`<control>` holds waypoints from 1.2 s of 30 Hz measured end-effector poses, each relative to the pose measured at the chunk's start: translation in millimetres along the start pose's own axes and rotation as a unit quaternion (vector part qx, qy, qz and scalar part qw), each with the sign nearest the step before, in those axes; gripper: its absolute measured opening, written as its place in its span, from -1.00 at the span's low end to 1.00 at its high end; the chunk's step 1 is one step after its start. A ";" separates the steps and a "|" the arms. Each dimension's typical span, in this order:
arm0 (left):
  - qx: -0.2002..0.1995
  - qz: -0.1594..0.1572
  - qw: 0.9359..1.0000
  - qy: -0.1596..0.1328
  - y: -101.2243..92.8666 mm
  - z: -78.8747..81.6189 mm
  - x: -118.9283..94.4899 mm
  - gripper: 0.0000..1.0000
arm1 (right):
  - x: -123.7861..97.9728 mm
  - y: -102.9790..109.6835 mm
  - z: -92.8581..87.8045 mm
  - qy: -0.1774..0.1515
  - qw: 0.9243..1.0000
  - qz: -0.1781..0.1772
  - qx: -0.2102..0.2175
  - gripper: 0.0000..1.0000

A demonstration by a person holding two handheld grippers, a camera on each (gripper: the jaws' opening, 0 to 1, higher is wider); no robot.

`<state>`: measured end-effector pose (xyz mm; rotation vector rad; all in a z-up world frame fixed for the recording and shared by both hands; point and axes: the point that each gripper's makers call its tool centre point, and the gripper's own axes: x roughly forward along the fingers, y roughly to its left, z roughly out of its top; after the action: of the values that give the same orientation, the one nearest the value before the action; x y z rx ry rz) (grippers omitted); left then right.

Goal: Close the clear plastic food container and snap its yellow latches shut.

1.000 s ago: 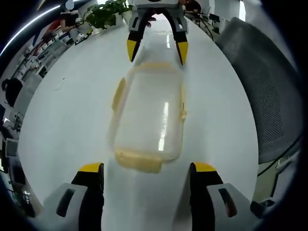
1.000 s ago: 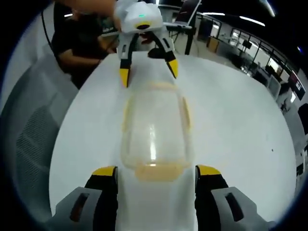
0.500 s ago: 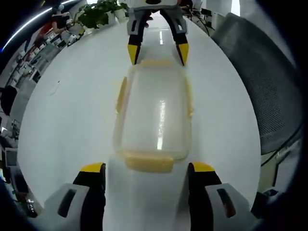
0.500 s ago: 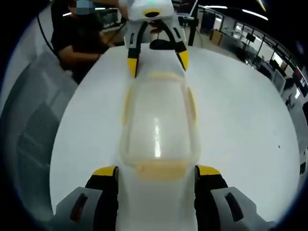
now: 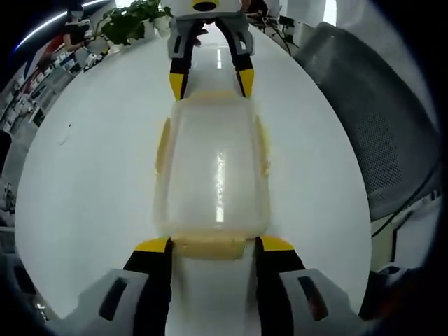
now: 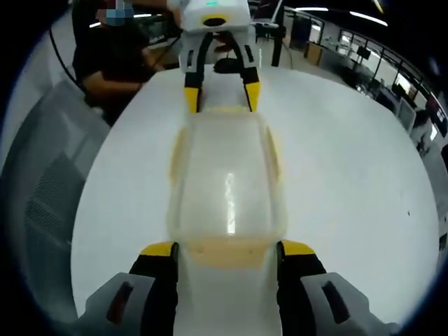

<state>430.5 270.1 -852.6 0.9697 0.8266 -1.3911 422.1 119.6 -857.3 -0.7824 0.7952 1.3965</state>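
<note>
Container (image 5: 213, 171) lies flat on white desk (image 5: 91, 175), lid on, lengthwise between the two grippers. Yellow latches: one at each short end (image 5: 208, 246) (image 6: 227, 253), one along each long side (image 5: 162, 145); cannot tell if snapped. Left gripper (image 5: 210, 245) at the near end in left gripper view, jaws open, yellow tips flanking the end latch, close beside it. Right gripper (image 6: 227, 249) likewise at the opposite end, jaws open astride that latch. Each gripper shows at far end of the other's view. Grey mesh chair (image 5: 364, 133) beside desk; plant (image 5: 129, 19) at far edge; seated person (image 6: 112, 63) behind.
</note>
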 end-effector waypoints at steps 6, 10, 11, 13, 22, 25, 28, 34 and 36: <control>-0.012 -0.005 1.000 0.007 -1.7 -0.9 -0.4 -0.15 | -3.8 -1.4 -3.4 0.006 1.000 0.001 -0.002 -0.17; -0.017 -0.005 1.000 0.008 -3.5 -2.0 0.5 -0.22 | -1.5 -0.7 -9.4 0.009 1.000 0.000 -0.007 -0.21; -0.017 -0.005 1.000 0.008 -3.4 -2.2 0.5 -0.22 | -1.6 -0.8 -7.9 0.011 1.000 0.001 -0.007 -0.21; -0.018 -0.006 1.000 0.008 -3.5 -1.9 0.3 -0.22 | -0.9 -0.4 -7.2 0.014 1.000 0.001 -0.008 -0.21; -0.012 -0.004 1.000 0.017 -5.4 -1.8 1.1 -0.20 | 0.3 1.6 -4.3 0.026 1.000 0.002 -0.010 -0.21; -0.013 -0.008 1.000 0.017 -5.6 -2.4 1.8 -0.20 | -0.8 1.8 -4.5 0.029 1.000 0.003 -0.012 -0.20; -0.013 -0.009 1.000 0.017 -5.9 -1.6 1.3 -0.20 | -0.9 2.4 -3.7 0.028 1.000 0.003 -0.009 -0.20; -0.017 -0.012 1.000 0.016 -6.0 -2.4 1.2 -0.20 | -1.0 2.1 -2.0 0.032 0.999 0.003 -0.002 -0.22; -0.018 -0.011 1.000 0.016 -5.9 -2.2 1.4 -0.21 | -1.1 1.7 -2.2 0.031 1.000 0.004 0.000 -0.22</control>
<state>424.8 271.9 -855.1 0.9593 0.8864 -1.3786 420.4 117.2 -857.5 -0.8261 0.8467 1.3852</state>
